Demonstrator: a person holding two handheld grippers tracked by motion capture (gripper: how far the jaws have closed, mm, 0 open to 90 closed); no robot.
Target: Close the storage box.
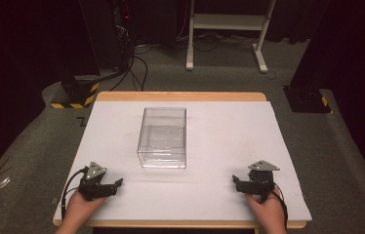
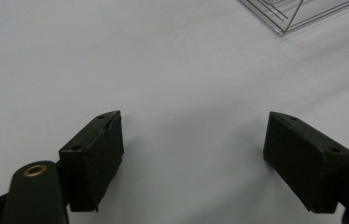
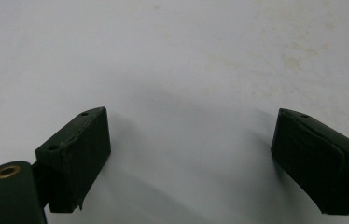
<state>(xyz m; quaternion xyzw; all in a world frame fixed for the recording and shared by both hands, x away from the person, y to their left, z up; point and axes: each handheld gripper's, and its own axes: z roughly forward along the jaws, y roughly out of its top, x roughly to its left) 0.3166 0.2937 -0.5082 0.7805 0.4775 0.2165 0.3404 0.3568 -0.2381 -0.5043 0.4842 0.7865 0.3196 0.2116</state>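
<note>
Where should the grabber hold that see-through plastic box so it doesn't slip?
Probably by one thin side wall at the open top. The clear plastic rectangular box stands upright on the white table, and looks too wide for the jaws to span. The open left gripper sits nearest its left wall, so come down from above, one jaw inside, one outside, and pinch the rim.

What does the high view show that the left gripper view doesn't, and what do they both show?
High view: the whole clear box, both hands, the right gripper, the table's wooden edge, the carpet and a white stand beyond. Left gripper view: the left gripper up close, jaws wide apart with nothing between them. Both: the white table surface and the box, seen as a corner from the gripper.
</note>
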